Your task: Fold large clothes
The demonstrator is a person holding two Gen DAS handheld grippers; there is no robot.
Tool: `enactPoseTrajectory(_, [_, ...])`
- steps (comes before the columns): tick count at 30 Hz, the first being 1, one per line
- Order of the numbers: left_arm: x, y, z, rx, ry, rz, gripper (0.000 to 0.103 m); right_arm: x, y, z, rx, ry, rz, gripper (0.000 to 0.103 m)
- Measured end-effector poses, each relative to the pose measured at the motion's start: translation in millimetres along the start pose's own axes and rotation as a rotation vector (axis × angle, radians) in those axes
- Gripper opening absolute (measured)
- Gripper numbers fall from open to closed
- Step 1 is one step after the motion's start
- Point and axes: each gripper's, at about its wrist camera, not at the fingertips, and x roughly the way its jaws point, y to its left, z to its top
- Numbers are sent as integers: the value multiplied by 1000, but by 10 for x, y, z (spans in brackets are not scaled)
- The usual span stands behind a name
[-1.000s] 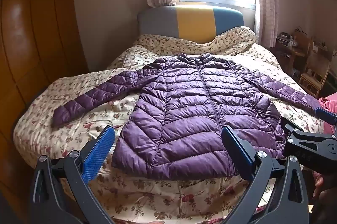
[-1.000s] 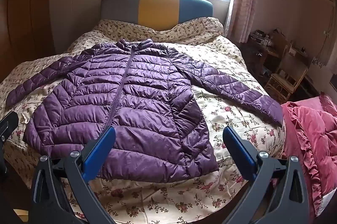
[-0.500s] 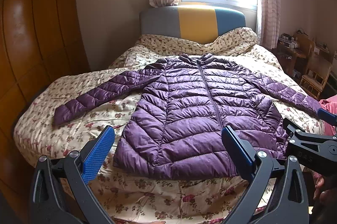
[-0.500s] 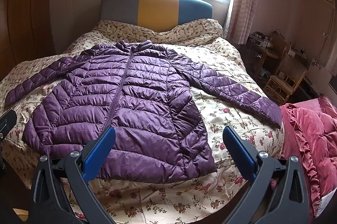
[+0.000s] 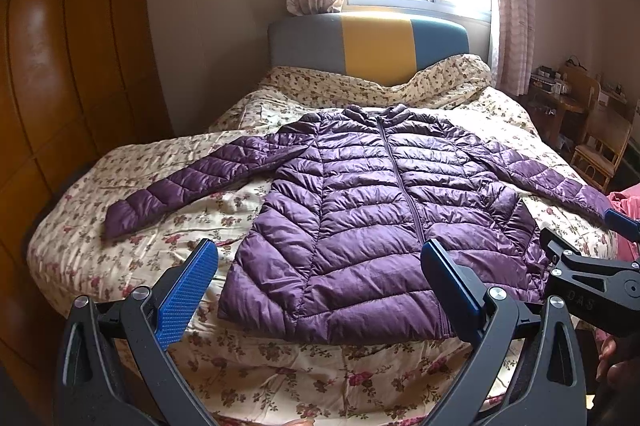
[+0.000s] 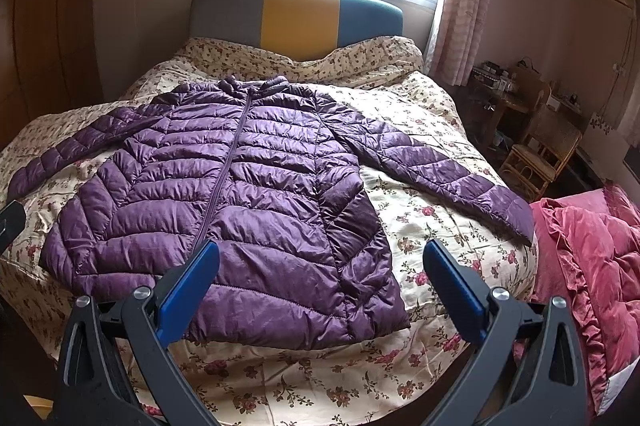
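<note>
One jacket with two sleeves, one bed, one headboard, two tongs: left tongs, right tongs.

In the left wrist view, the far cuff of the purple quilted puffer jacket is covered by the black right gripper, itself cut off at the frame's right edge. In the right wrist view, the red ruffled velvet blanket runs out of frame at right. Small items on the wooden side table are too small to identify.
</note>
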Motion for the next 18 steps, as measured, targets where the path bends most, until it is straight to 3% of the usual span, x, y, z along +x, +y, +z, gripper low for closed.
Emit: enactPoseTrajectory(18, [0, 41, 31, -7, 2, -3, 100, 9, -14, 1, -8, -15, -7, 101])
